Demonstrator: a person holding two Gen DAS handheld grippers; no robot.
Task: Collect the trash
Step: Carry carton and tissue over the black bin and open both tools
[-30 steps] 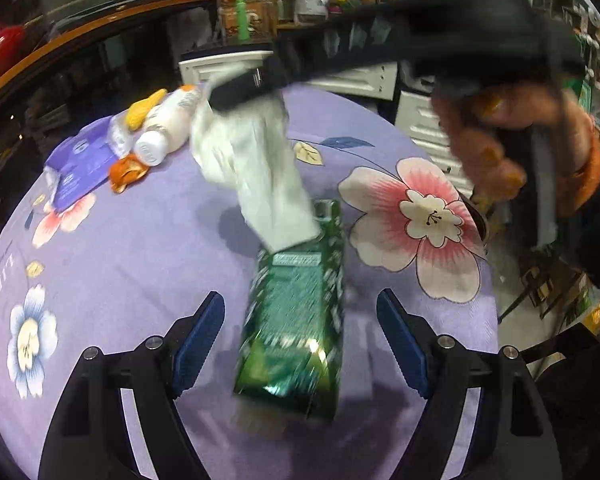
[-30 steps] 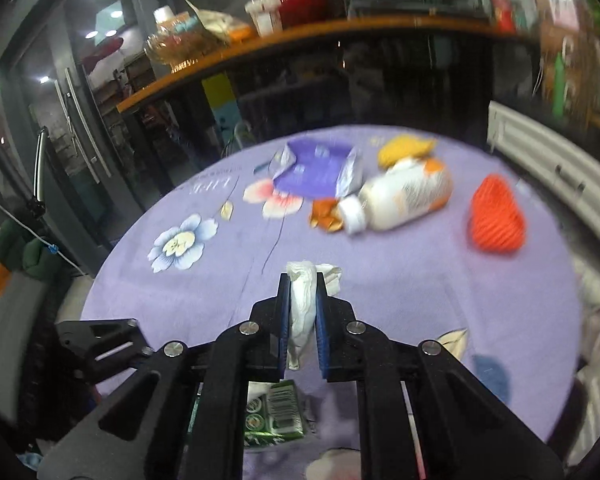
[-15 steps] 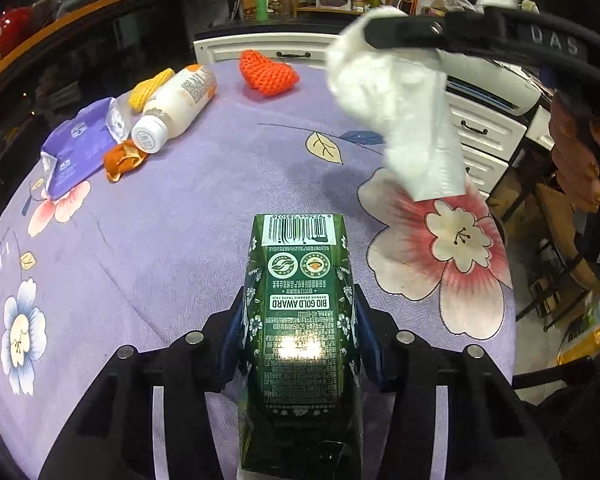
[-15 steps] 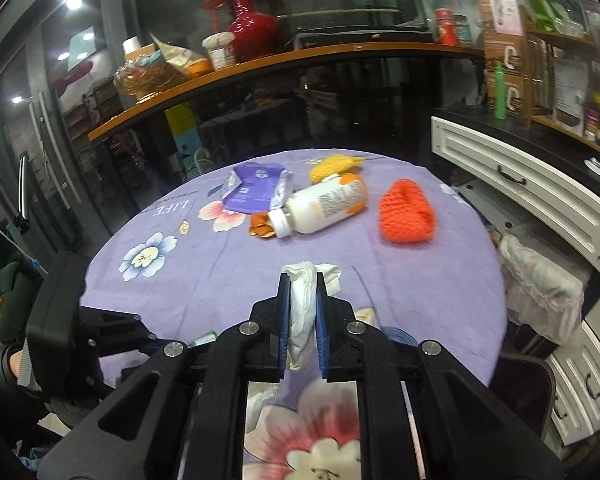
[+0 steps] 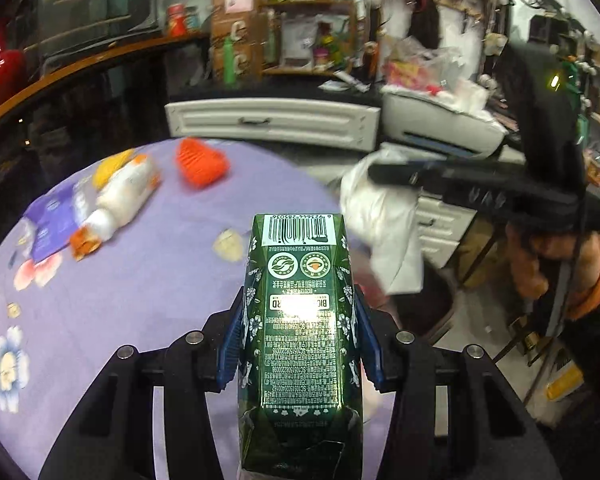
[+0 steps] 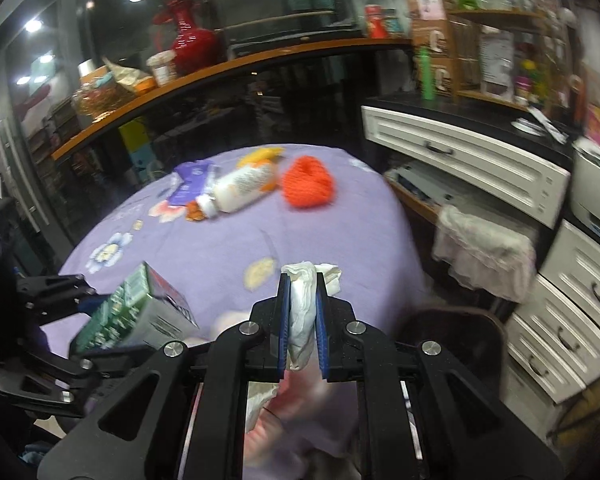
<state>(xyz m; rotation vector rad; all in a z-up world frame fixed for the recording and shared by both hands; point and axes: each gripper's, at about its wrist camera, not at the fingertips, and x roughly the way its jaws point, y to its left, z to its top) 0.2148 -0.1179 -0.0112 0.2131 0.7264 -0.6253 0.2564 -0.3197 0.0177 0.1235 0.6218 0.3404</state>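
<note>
Cluttered shop interior, dark glass counter with an orange wooden top behind, white drawer units off the far edge. Round table under a purple floral cloth (image 5: 148,280) fills the middle.

What changed: a second ago my left gripper (image 5: 298,344) sat open around the green foil-printed drink carton (image 5: 300,320) lying on the cloth — now both blue pads (image 5: 230,350) press its sides and it's off the table, barcode end forward. My right gripper (image 6: 303,322) has swung toward the table edge by the drawers, jaws nearly shut on the crumpled white paper tissue (image 6: 300,312), tail hanging below. So both hands are loaded; my read is the pick phase is done for these two and the carry to a bin comes next. No bin clearly visible — a dark rounded shape sits low beside the table in the right view, can't tell what it is.

Carton looks dented at the near end, glossy, probably empty and light.

Left on the cloth at the far side: white plastic bottle (image 6: 240,186) on its side, orange knitted pouch (image 6: 308,186), purple wrapper (image 6: 190,182), yellow piece (image 6: 262,156), small orange scrap (image 6: 194,212).
</note>
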